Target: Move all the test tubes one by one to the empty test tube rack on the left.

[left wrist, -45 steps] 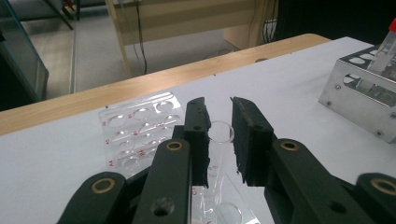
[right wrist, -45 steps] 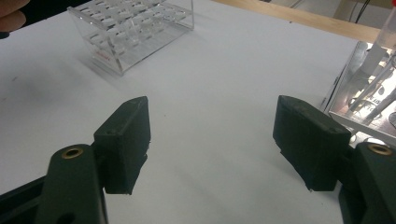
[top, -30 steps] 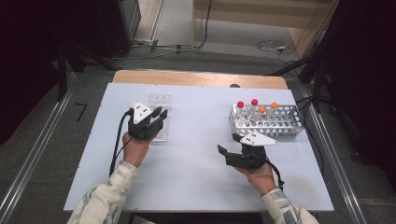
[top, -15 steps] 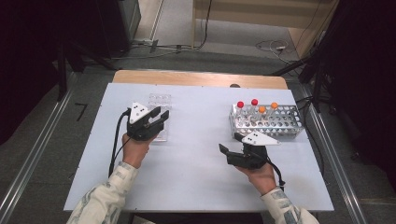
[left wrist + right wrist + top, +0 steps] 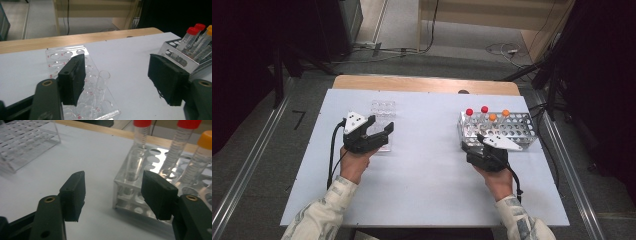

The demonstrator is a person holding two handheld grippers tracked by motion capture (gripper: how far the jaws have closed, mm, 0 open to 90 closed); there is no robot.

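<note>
The left tool (image 5: 379, 131) stands with its jaws apart, having just been opening, and nothing is pressed between its pads; a small clear open tube (image 5: 102, 81) stands tilted in the clear plastic rack (image 5: 382, 111) just beside the left pad. That rack is a see-through tray of round wells with red letters along its edge, lying at about ten o'clock on the white surface (image 5: 427, 180). The right tool (image 5: 112, 195) holds its jaws fairly wide, having just been closing a little, with only bare surface and the near corner of the metal rack (image 5: 517, 131) between them, gripping nothing. That perforated, shiny rack sits at about two o'clock and carries capped tubes: two with red caps (image 5: 469, 112) and two with orange caps (image 5: 505, 113), clear-walled with printed scale marks, standing upright at its far left end.
</note>
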